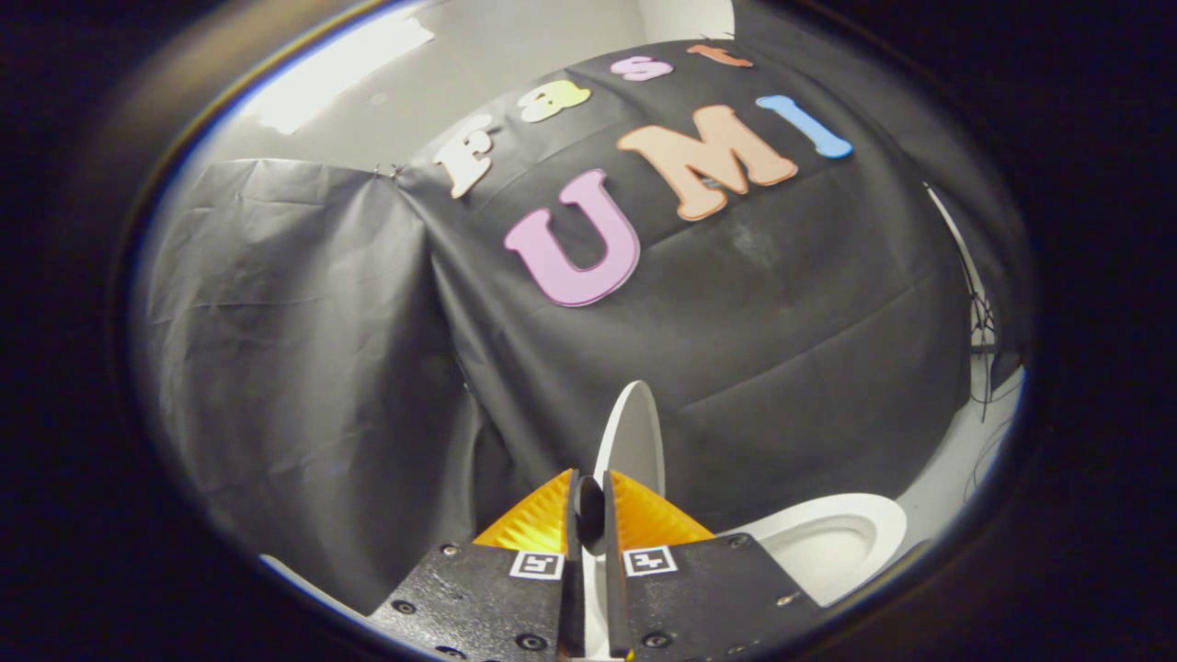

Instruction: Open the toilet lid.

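Observation:
The white toilet lid (pixel 633 437) stands raised, seen edge-on, rising straight up from between my fingers. My gripper (pixel 593 492) is shut on the lid's edge, with the orange ribbed fingertips (pixel 538 519) pressed on both sides of it. The white toilet bowl with its seat (pixel 832 538) lies open, just to the right of the fingers and below the lid.
Black cloth hangs close behind the lid and wraps around on the left. A strip of pale floor (pixel 965 460) runs past the bowl on the right, where thin stand legs and cables (pixel 982 322) stand.

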A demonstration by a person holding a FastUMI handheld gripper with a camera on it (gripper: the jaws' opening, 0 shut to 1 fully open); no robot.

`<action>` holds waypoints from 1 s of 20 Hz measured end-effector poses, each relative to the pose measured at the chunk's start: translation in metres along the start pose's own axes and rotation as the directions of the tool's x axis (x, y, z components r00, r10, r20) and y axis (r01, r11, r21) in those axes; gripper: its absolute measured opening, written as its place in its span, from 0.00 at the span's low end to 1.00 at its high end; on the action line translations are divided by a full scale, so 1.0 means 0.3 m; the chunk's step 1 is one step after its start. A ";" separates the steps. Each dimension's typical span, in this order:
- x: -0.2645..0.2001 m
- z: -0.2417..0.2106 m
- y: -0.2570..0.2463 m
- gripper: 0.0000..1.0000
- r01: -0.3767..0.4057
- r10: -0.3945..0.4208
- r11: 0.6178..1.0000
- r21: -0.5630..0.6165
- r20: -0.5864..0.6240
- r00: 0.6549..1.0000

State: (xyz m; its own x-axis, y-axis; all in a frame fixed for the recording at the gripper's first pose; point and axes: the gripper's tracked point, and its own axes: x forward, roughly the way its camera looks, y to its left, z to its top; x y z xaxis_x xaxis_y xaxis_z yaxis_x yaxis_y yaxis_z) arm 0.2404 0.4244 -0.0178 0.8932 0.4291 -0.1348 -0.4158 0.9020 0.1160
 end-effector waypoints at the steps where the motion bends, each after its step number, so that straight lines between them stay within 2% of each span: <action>1: 0.016 -0.002 0.036 0.09 -0.022 0.021 1.000 -0.015 -0.008 1.000; 6: 0.092 -0.059 0.223 0.10 -0.125 0.119 0.988 -0.090 -0.072 0.990; 13: 0.205 -0.174 0.436 0.12 -0.269 0.233 0.942 -0.201 -0.186 0.954; 20: 0.301 -0.283 0.555 0.14 -0.377 0.318 0.899 -0.221 -0.261 0.912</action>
State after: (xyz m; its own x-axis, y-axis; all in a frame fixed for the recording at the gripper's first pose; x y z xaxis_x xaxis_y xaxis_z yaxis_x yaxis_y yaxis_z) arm 0.2373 0.6172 -0.0942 0.6372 0.6903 -0.3428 -0.7486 0.6600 -0.0626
